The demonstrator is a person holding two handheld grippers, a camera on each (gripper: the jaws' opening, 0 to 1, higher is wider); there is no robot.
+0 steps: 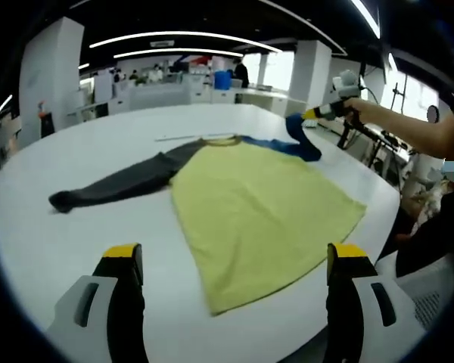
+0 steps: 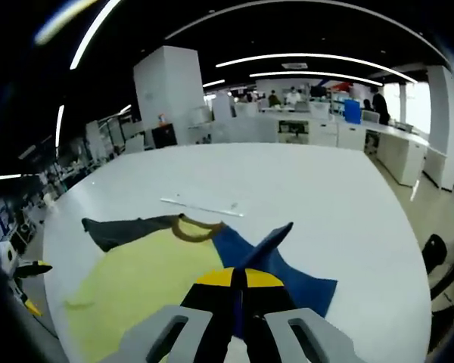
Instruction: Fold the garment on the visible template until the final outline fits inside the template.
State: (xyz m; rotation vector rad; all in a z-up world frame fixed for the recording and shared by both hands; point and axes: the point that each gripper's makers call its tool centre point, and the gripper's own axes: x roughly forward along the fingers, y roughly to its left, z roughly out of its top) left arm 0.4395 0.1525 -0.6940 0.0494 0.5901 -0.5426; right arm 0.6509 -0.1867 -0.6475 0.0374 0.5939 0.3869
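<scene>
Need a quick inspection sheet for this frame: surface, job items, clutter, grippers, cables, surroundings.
Surface: white table, rounded edge.
Job's things: yellow shirt lying flat, with a grey sleeve stretched out on the table and a blue sleeve lifted off it; no template outline can be made out.
Clutter: thin white strip beyond the collar.
Grippers: left gripper open, over the table near the hem; right gripper shut on the blue sleeve.
Cables: nothing seen.
Surroundings: open office, white columns, ceiling light strips, desks and people far behind.
</scene>
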